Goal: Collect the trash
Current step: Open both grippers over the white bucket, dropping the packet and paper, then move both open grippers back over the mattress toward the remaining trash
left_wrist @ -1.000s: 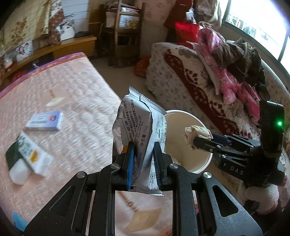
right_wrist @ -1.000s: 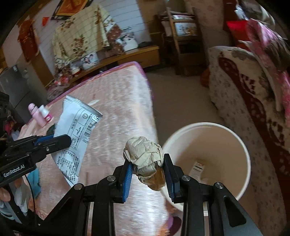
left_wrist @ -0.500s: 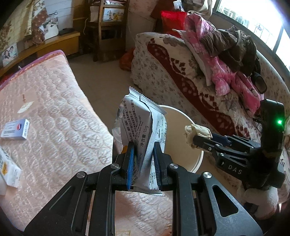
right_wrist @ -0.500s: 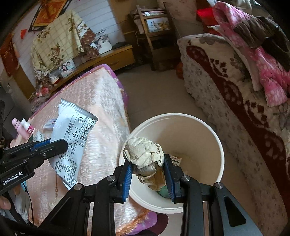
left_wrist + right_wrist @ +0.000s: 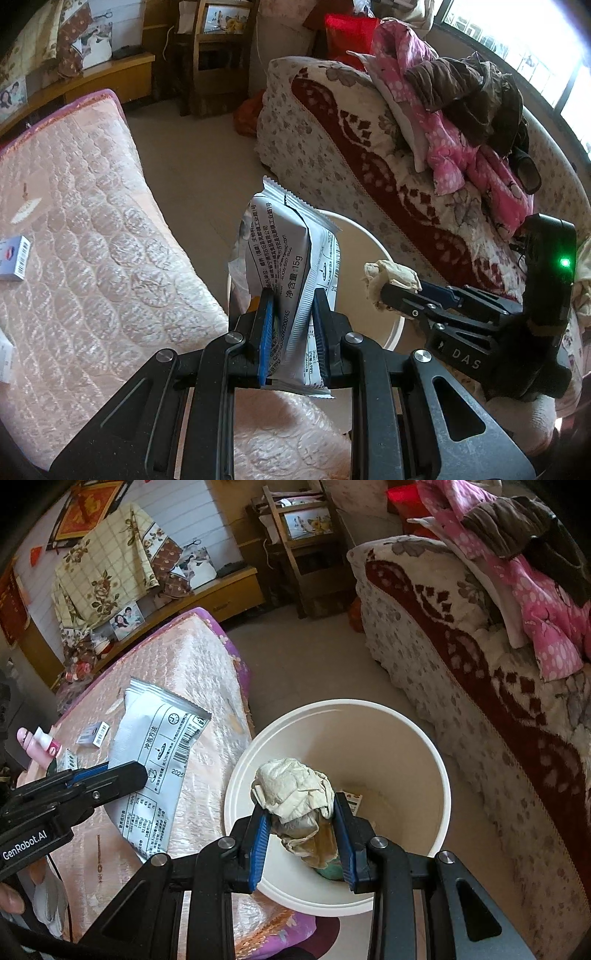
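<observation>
Clamped in the left gripper (image 5: 291, 328), a wrapper (image 5: 291, 266); paper wad (image 5: 295, 805) pinched by the right gripper (image 5: 301, 834) over the bin (image 5: 439, 775).

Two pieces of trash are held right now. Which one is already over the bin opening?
The crumpled beige paper wad in the right tongs: it hangs over the round white plastic bin. The silver foil snack packet in the left tongs is over the pink mattress.

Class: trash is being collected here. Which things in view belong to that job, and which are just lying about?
Job:
- silver wrapper, in left gripper
- crumpled paper, in right gripper
- white bin

Lying about:
- clothes pile
- small box
- pink bottle
</observation>
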